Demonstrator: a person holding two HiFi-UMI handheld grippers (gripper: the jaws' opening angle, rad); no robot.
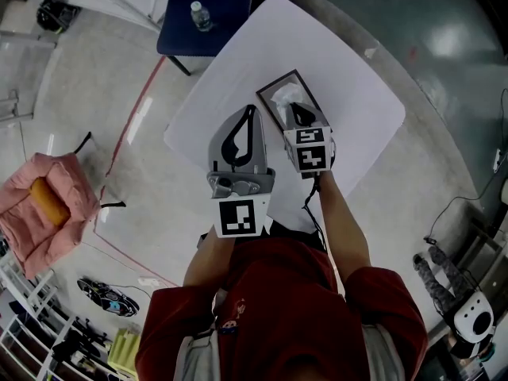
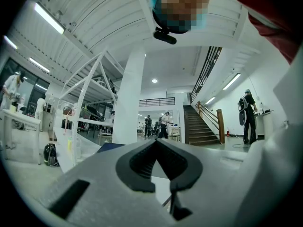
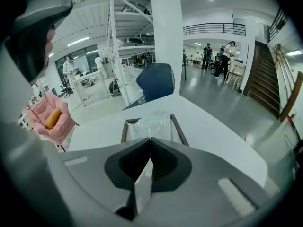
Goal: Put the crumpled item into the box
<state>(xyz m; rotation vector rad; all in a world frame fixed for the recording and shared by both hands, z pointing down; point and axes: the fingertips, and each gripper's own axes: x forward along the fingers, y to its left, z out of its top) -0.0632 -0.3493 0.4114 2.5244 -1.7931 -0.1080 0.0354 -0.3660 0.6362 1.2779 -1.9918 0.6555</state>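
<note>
On the white table (image 1: 361, 113) lies a shallow box (image 1: 268, 106) with a dark rim. A crumpled clear-white item (image 1: 284, 95) rests inside it. In the right gripper view the box (image 3: 179, 129) and the crumpled item (image 3: 150, 123) lie just beyond the jaws. My right gripper (image 1: 299, 111) hovers over the box's near end, and its jaws meet at the tip with nothing between them (image 3: 150, 139). Left of the box my left gripper (image 1: 253, 109) is held high and level. It is shut (image 2: 156, 140) and empty.
A blue chair (image 1: 208, 24) with a water bottle (image 1: 200, 15) stands past the table's far corner, and the same chair (image 3: 156, 82) shows in the right gripper view. A pink seat (image 1: 44, 201) with an orange thing stands on the floor at left. People stand far off.
</note>
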